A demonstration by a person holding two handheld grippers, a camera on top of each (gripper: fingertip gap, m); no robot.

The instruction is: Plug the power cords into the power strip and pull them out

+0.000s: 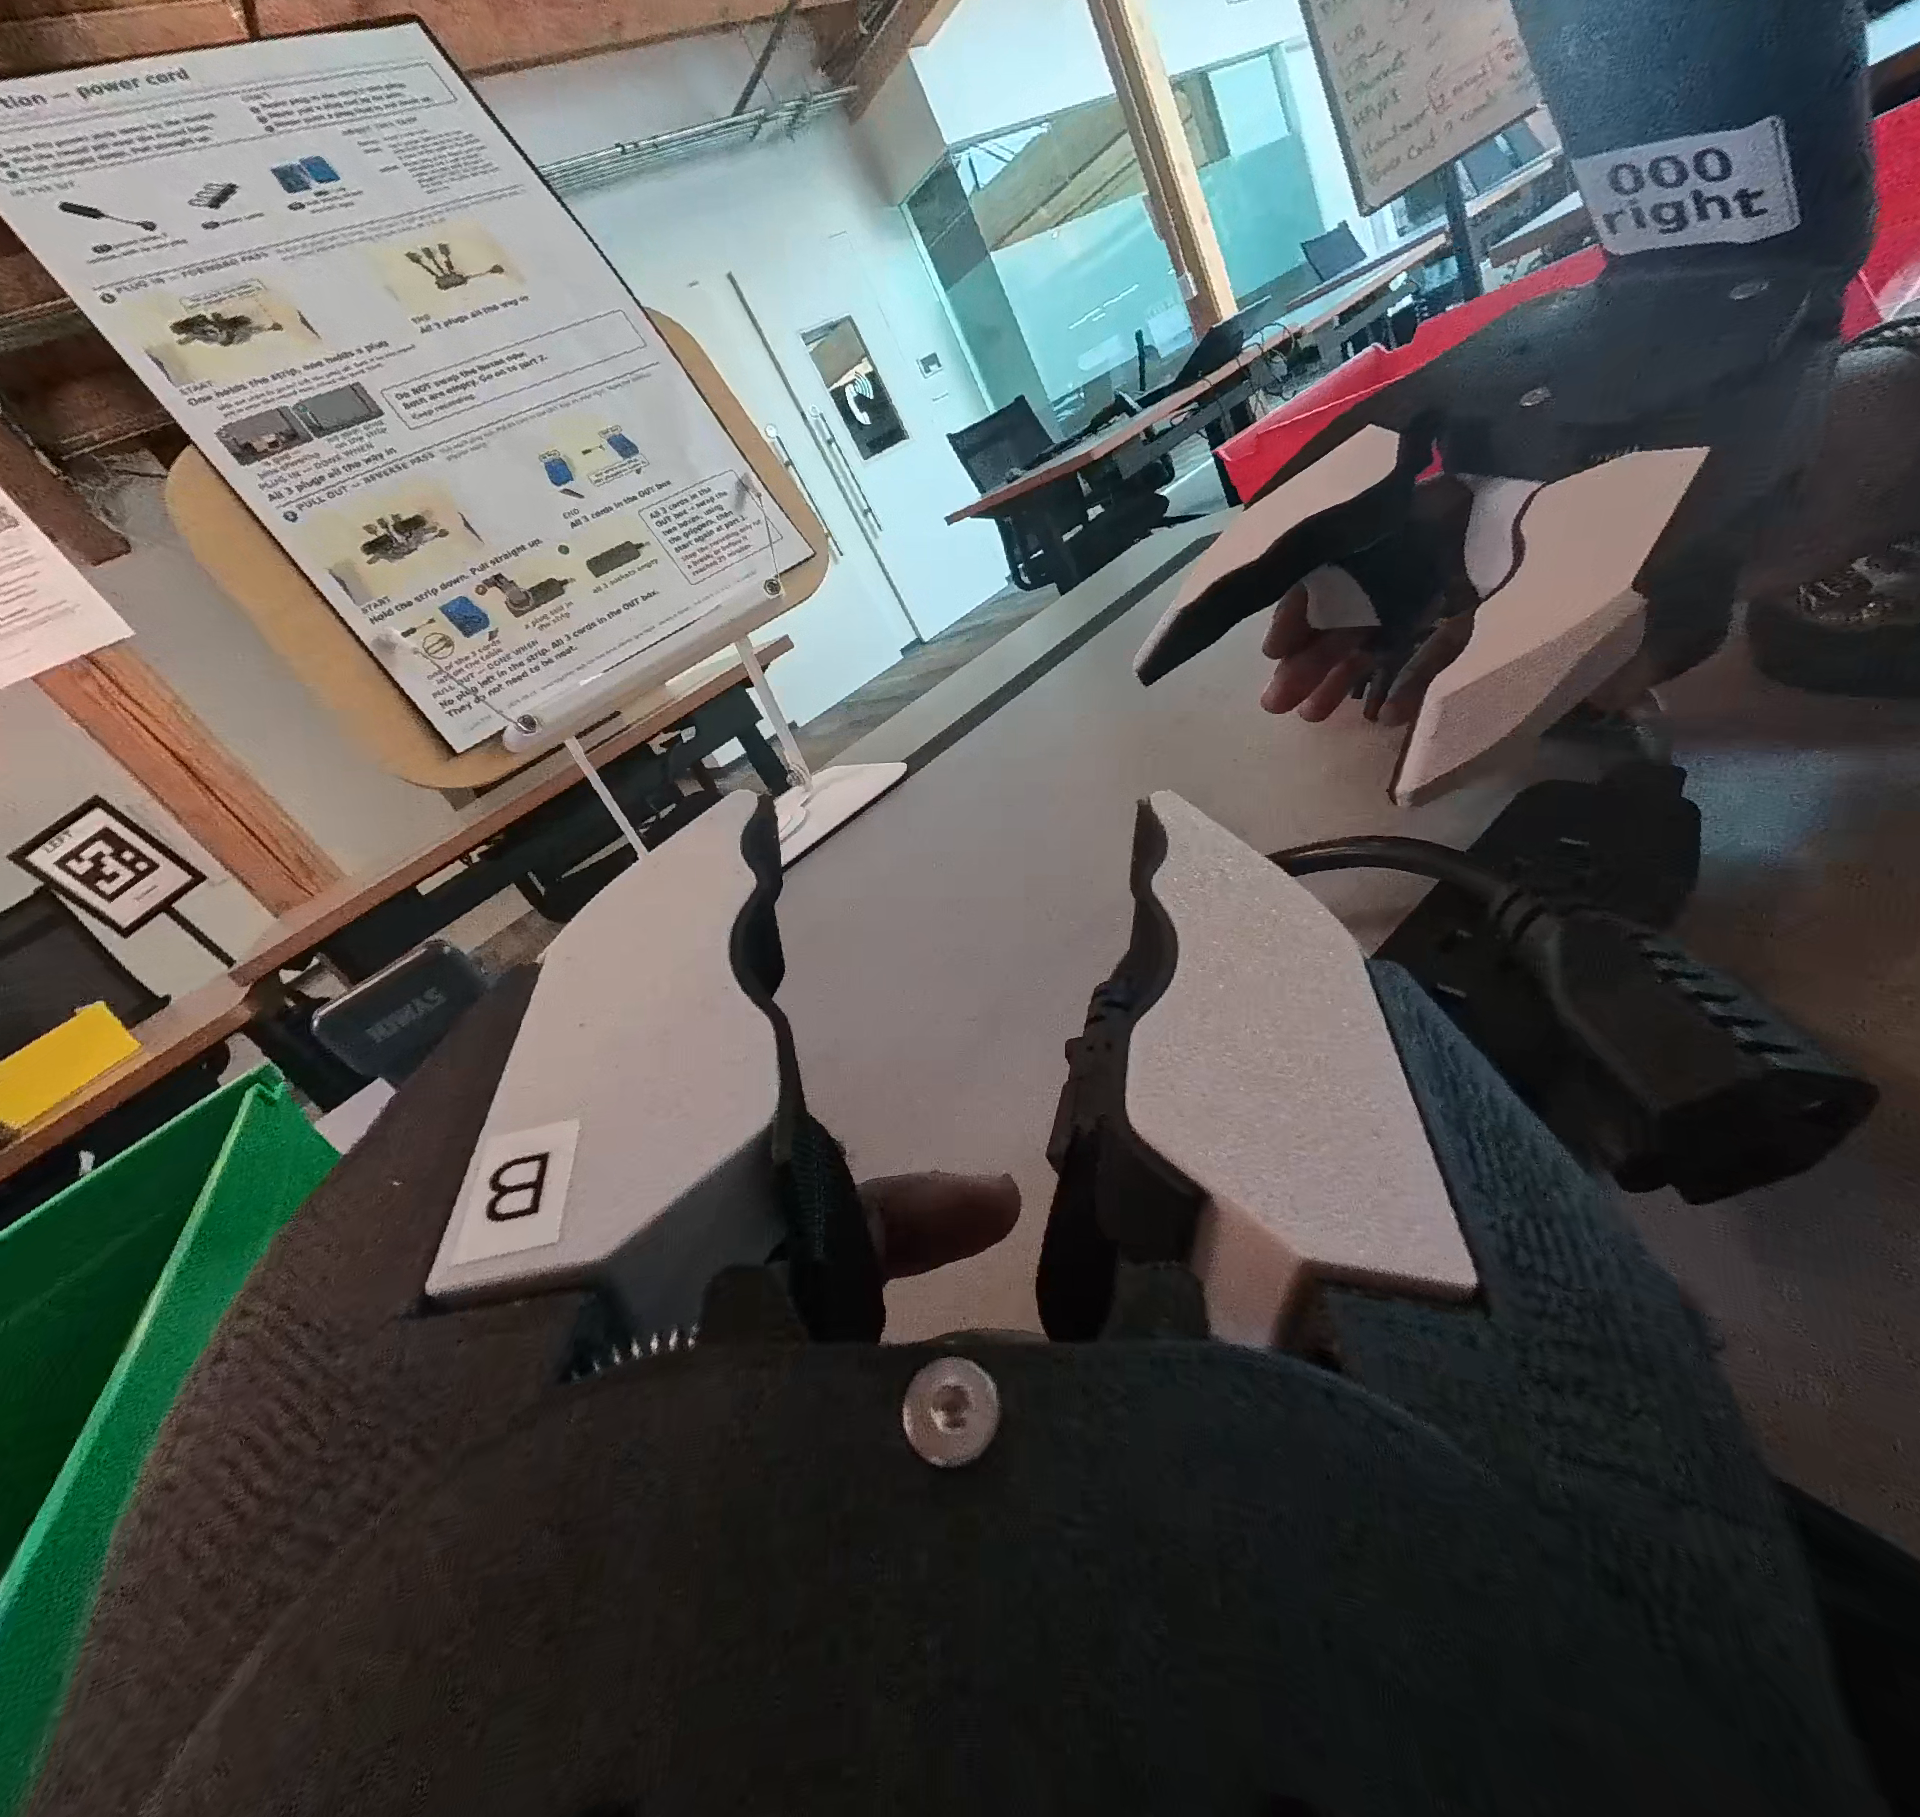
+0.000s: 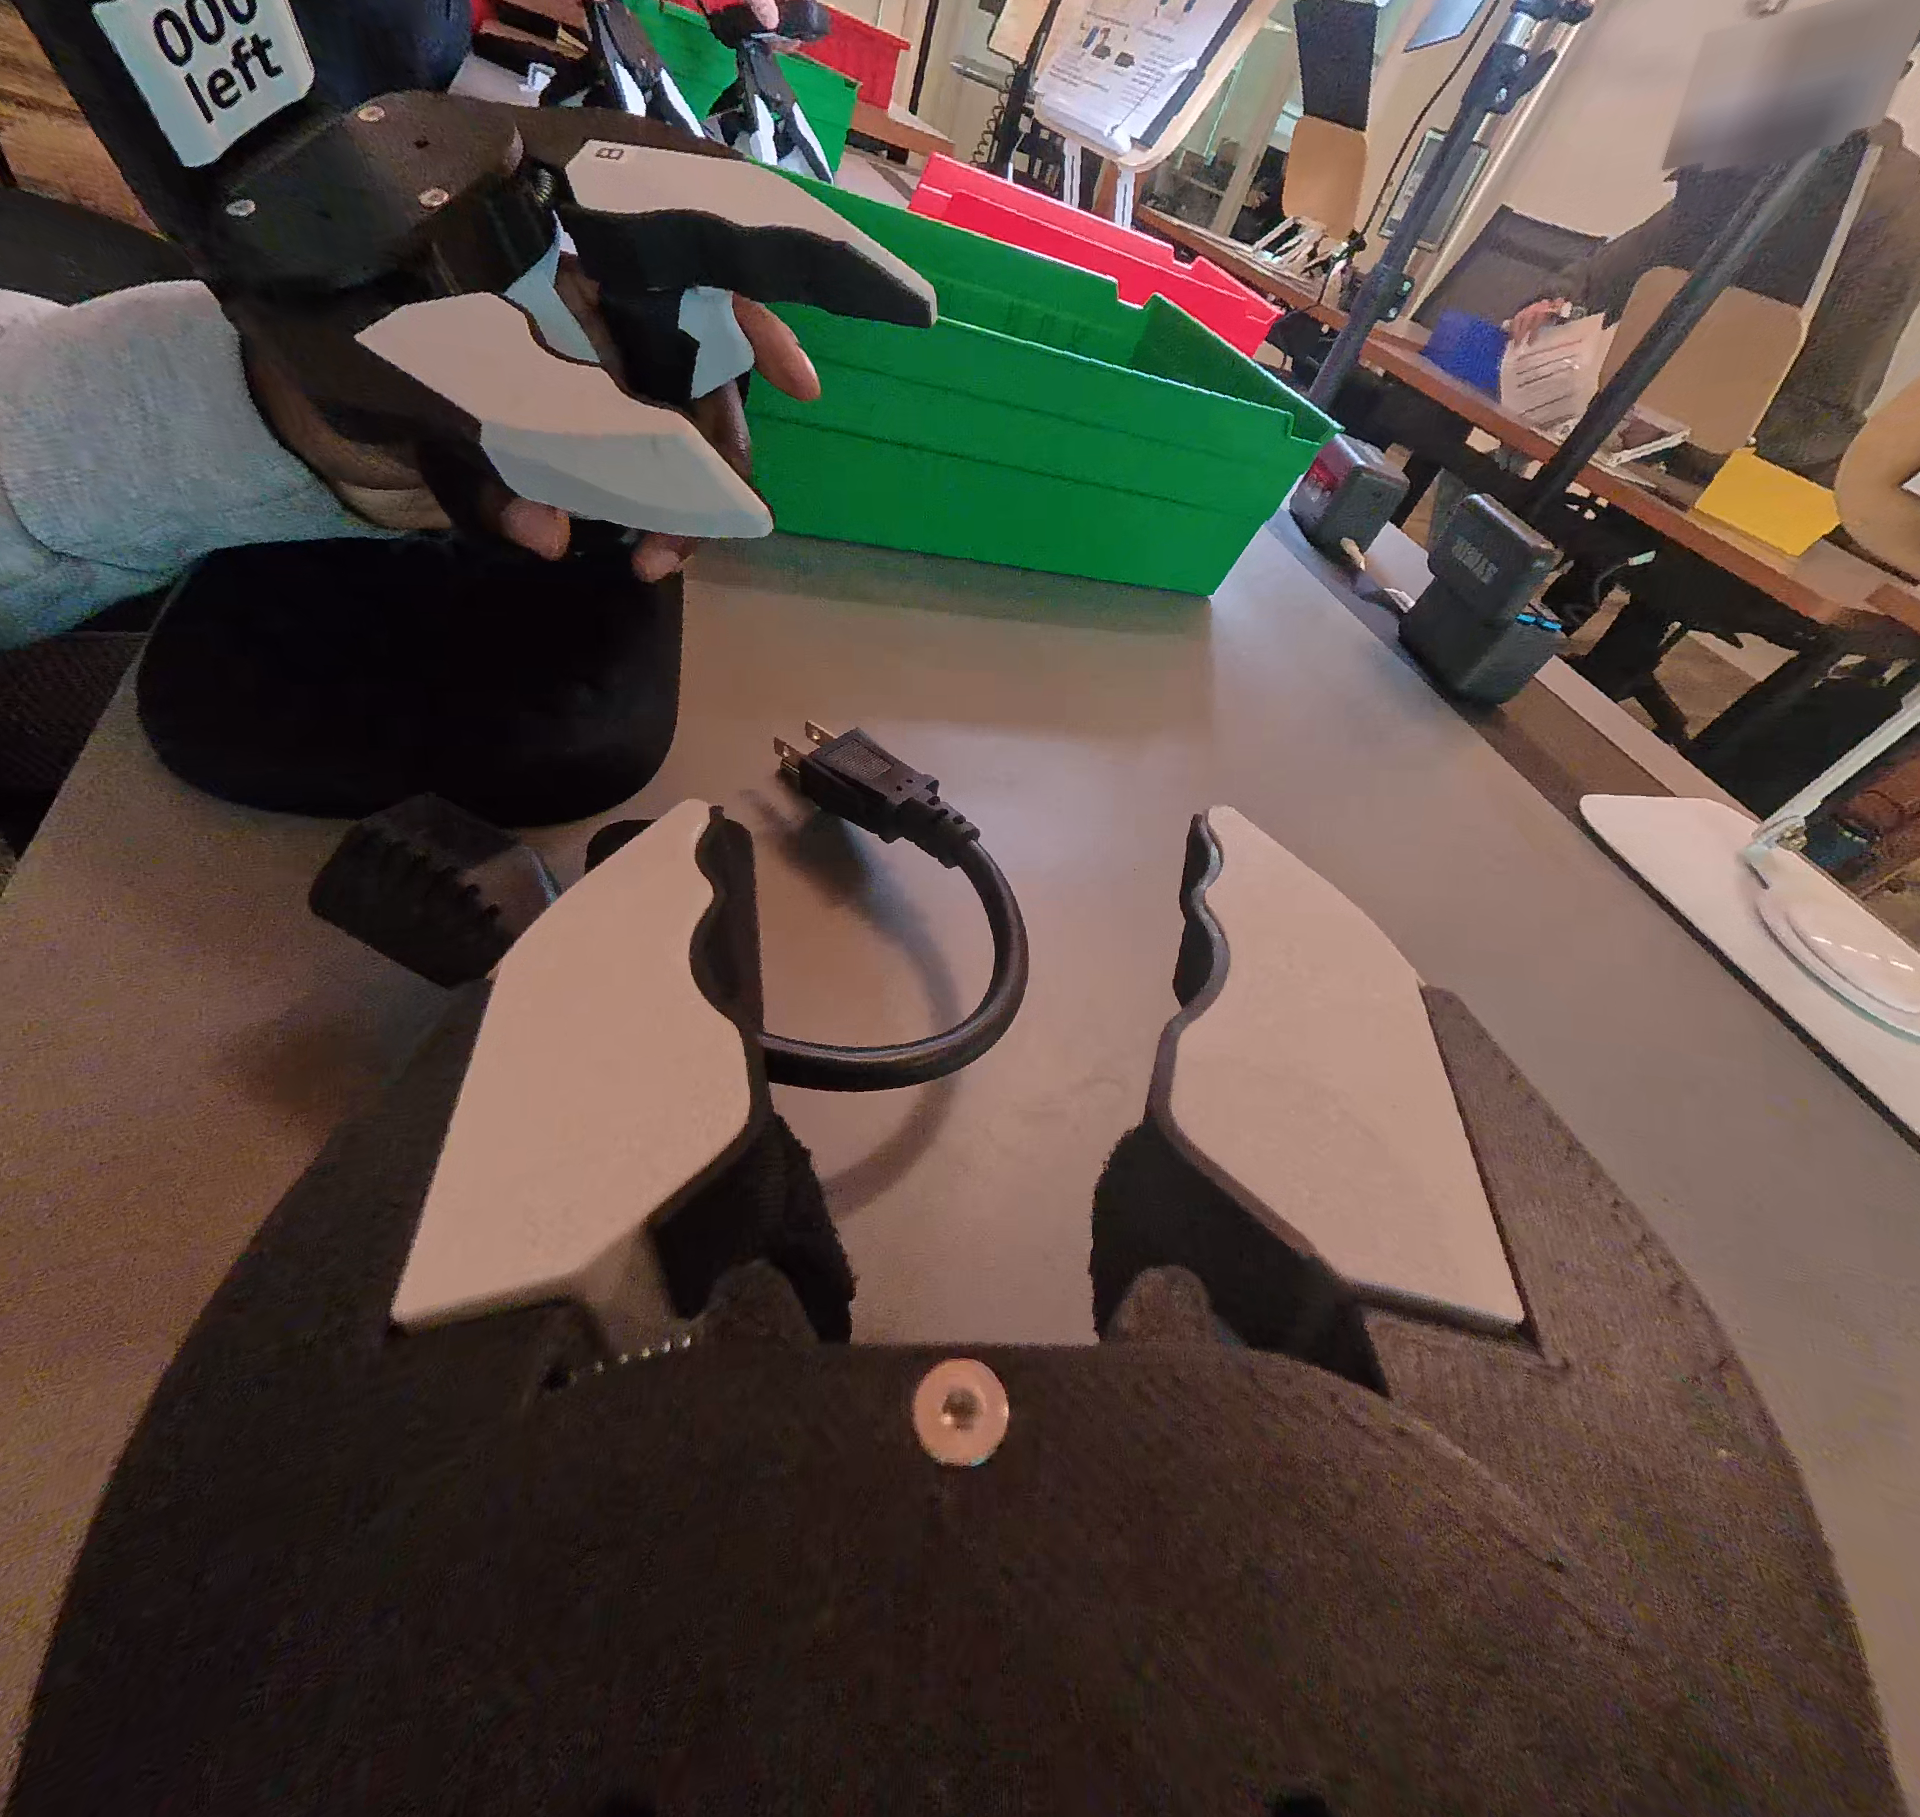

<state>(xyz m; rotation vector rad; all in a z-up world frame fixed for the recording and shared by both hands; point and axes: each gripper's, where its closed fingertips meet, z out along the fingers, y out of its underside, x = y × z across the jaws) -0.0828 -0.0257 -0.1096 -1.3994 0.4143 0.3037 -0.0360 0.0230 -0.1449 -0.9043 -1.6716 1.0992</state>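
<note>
Hovering with jaws spread and empty, the right hand-held gripper (image 2: pixel 956 822) faces a short black power cord (image 2: pixel 914 894) lying loose on the table (image 2: pixel 1351 832), probably lining up a grasp. The left hand-held gripper (image 1: pixel 951 811), also parted and empty, waits beside it; no power strip is clearly visible.
</note>
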